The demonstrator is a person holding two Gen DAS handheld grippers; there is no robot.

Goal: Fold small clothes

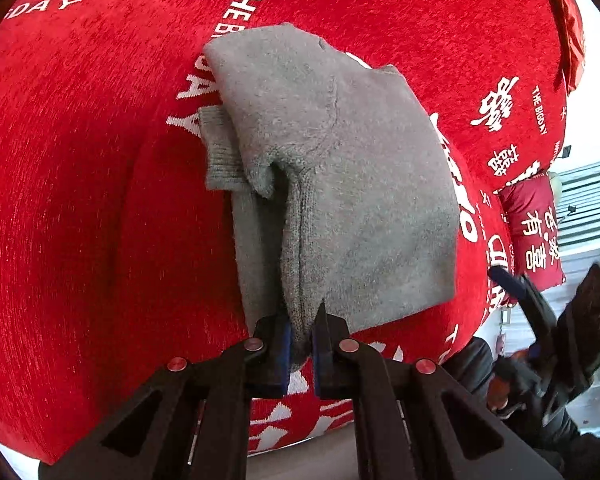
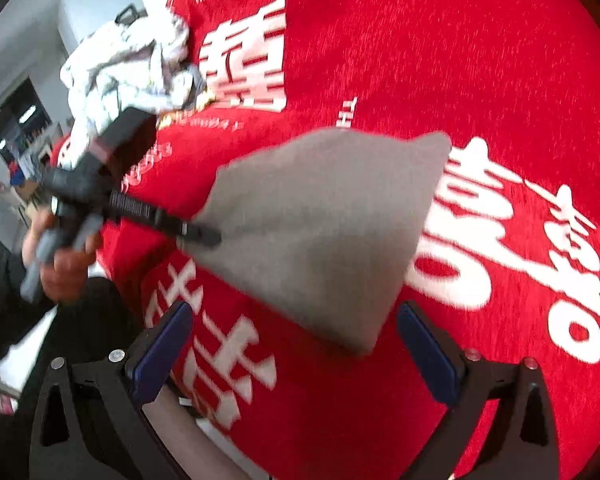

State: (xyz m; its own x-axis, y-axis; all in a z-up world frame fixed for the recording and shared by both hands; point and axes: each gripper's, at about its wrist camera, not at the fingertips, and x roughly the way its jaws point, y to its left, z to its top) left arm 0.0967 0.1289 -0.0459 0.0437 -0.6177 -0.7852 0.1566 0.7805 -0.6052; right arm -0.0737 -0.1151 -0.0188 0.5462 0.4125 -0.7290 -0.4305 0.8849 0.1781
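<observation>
Folded grey knit garment (image 1: 340,184) lies on the red printed cover (image 1: 80,200); its near edge is clamped between the left gripper (image 1: 300,344) jaws. Right gripper (image 2: 296,344) jaws are spread wide, nothing gripped, garment corner between them.

Left wrist view: looks forward and steeply down along left gripper (image 1: 300,340), close over grey garment (image 1: 340,184) on red cloth (image 1: 80,200). Right wrist view: looks down along right gripper (image 2: 296,344), from garment's right side. Shared: garment, red cloth, each other's gripper.
</observation>
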